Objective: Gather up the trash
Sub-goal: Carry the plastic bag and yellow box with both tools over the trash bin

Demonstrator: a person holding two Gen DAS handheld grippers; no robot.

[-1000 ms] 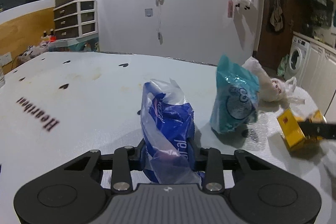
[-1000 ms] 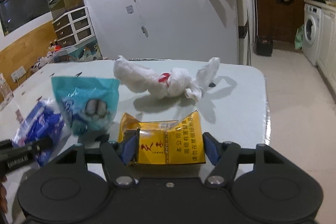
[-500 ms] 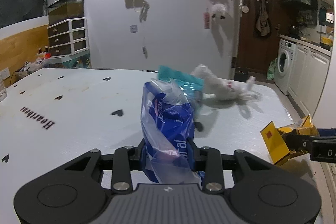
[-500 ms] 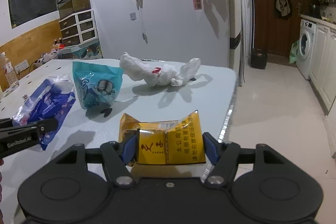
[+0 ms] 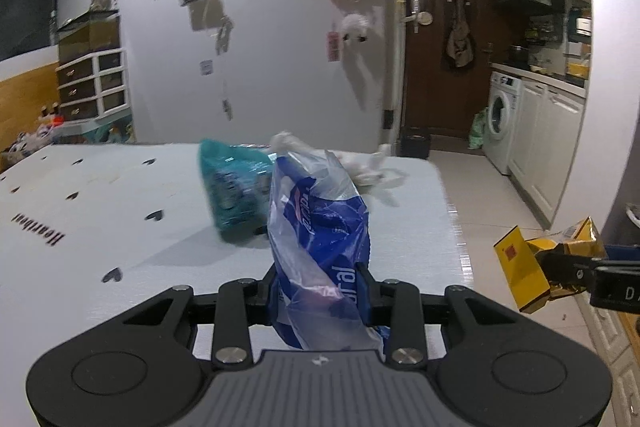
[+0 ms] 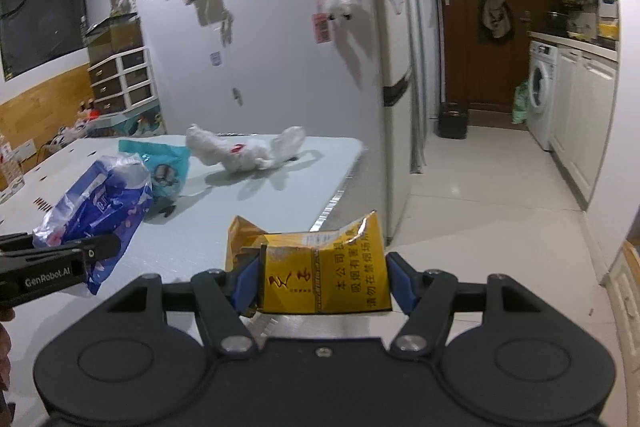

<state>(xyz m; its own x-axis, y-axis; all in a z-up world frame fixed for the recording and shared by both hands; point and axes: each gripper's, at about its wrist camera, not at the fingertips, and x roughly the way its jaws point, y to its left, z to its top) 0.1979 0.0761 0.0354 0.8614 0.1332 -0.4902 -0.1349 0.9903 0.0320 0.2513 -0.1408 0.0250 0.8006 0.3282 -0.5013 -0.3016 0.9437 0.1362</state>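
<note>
My left gripper (image 5: 320, 283) is shut on a blue and clear plastic wrapper (image 5: 320, 239) and holds it above the white table (image 5: 120, 211). The wrapper also shows in the right wrist view (image 6: 100, 203). My right gripper (image 6: 324, 279) is shut on a crumpled yellow packet (image 6: 324, 275), held over the table's right edge; the packet shows in the left wrist view (image 5: 524, 271) beyond the edge. A teal bag (image 5: 232, 195) and a white crumpled bag (image 6: 244, 151) lie on the table.
The table's right edge (image 6: 340, 191) borders a tiled floor (image 6: 480, 203). A white fridge (image 6: 396, 67) stands past the table. A washing machine (image 6: 540, 107) and cabinets (image 5: 552, 147) line the right wall. Drawers (image 5: 96, 83) stand at the far left.
Both grippers have lifted and swung right with their loads. The yellow packet now hangs past the table edge. The teal bag and white bag stay on the table.
</note>
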